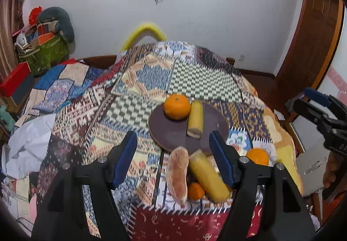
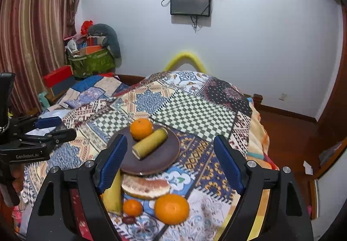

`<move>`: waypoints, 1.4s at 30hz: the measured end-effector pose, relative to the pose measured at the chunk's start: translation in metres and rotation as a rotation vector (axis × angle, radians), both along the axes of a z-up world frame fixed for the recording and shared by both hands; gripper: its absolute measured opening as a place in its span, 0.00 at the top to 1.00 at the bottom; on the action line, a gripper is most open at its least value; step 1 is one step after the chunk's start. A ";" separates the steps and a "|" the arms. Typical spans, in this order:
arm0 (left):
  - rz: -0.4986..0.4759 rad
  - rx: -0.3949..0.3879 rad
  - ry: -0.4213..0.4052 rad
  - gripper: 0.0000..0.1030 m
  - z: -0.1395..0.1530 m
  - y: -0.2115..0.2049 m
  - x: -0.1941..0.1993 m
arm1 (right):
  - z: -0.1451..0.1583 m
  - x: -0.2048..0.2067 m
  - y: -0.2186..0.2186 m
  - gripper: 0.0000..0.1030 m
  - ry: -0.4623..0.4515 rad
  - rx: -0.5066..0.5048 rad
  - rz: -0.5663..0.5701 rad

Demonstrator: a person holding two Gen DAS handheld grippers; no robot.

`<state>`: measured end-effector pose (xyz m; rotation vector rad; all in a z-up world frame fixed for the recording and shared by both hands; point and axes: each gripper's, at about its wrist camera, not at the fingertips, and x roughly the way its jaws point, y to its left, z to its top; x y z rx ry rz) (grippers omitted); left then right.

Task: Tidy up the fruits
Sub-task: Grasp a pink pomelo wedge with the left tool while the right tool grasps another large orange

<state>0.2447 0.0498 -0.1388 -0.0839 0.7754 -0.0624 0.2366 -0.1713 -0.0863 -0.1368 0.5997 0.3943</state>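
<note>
A dark round plate [image 1: 173, 132] [image 2: 167, 154] on the patchwork cloth holds an orange [image 1: 177, 106] [image 2: 141, 128] and a banana piece [image 1: 195, 118] [image 2: 150, 143]. In front of the plate lie a pomelo wedge [image 1: 178, 172] [image 2: 145, 186], a second banana piece [image 1: 208, 177] [image 2: 112, 195], a small orange [image 1: 195, 191] [image 2: 132, 207], a large orange [image 1: 257, 156] [image 2: 172, 208] and a dark red date [image 2: 128, 220]. My left gripper [image 1: 173, 160] is open above the loose fruit. My right gripper [image 2: 169, 165] is open over the plate's near edge and holds nothing.
The cloth [image 1: 195, 76] covers a table that drops off at the right onto a wooden floor [image 2: 288, 132]. White paper [image 1: 30, 141] lies at the left. Boxes and a green bag [image 1: 45, 54] stand in the back left corner.
</note>
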 end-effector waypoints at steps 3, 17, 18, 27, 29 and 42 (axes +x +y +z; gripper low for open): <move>0.000 0.005 0.035 0.34 -0.014 -0.002 -0.004 | -0.009 -0.007 -0.005 0.22 0.012 -0.013 -0.012; 0.000 0.001 0.211 0.33 -0.086 0.000 -0.002 | -0.064 -0.022 -0.022 0.22 0.127 -0.054 -0.027; -0.001 0.000 0.220 0.33 -0.091 -0.001 -0.002 | -0.069 -0.022 -0.023 0.22 0.139 -0.056 -0.028; 0.005 -0.036 0.263 0.34 -0.112 0.000 0.012 | -0.099 -0.014 -0.029 0.22 0.255 -0.004 -0.041; 0.009 -0.043 0.258 0.33 -0.114 0.001 0.014 | -0.105 -0.011 -0.030 0.22 0.279 0.006 -0.040; -0.003 -0.060 0.229 0.47 -0.121 -0.001 0.032 | -0.133 0.002 -0.015 0.22 0.355 -0.014 -0.018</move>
